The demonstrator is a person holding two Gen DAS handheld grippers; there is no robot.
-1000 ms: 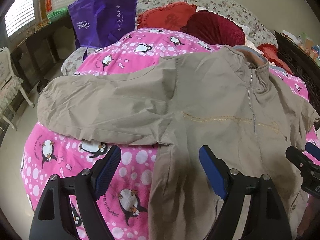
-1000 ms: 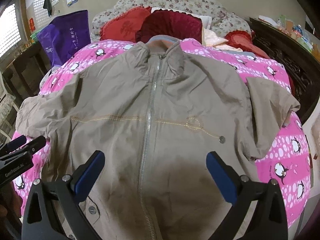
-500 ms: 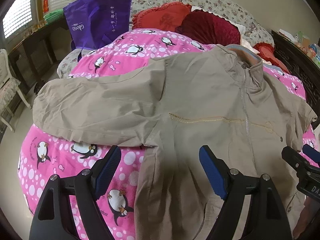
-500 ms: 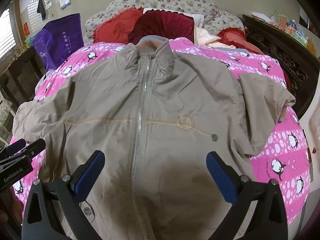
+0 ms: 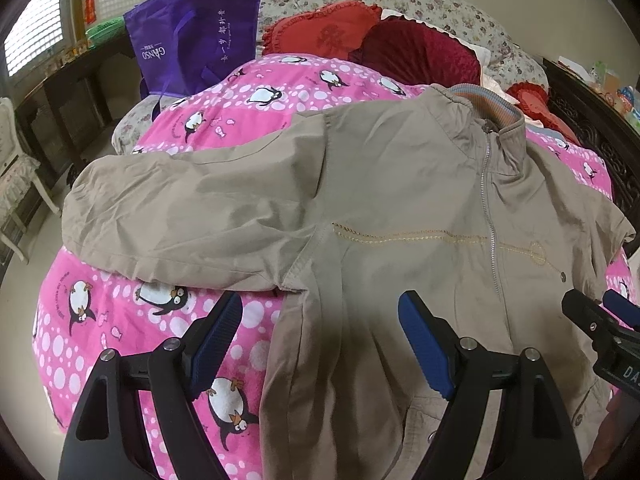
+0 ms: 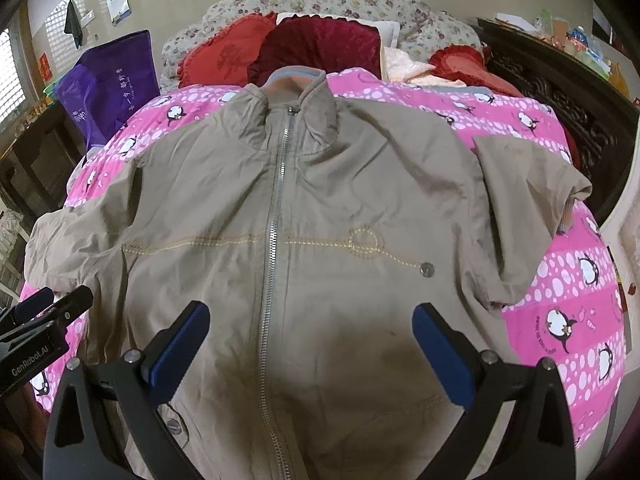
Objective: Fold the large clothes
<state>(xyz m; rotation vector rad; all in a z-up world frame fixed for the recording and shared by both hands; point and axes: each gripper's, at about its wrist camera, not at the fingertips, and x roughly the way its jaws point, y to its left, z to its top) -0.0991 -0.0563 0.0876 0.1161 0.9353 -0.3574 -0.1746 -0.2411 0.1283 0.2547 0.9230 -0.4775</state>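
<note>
Right wrist | crumpled khaki zip jacket (image 6: 320, 240) flat; fleecy pink blanket (image 6: 560, 300) beneath

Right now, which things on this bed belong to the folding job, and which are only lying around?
For the job:
- beige jacket, spread flat and zipped, sleeves out to the sides
- left claw, open
- right claw, open

Lying about:
- pink penguin blanket
- purple bag
- red cushions
</note>
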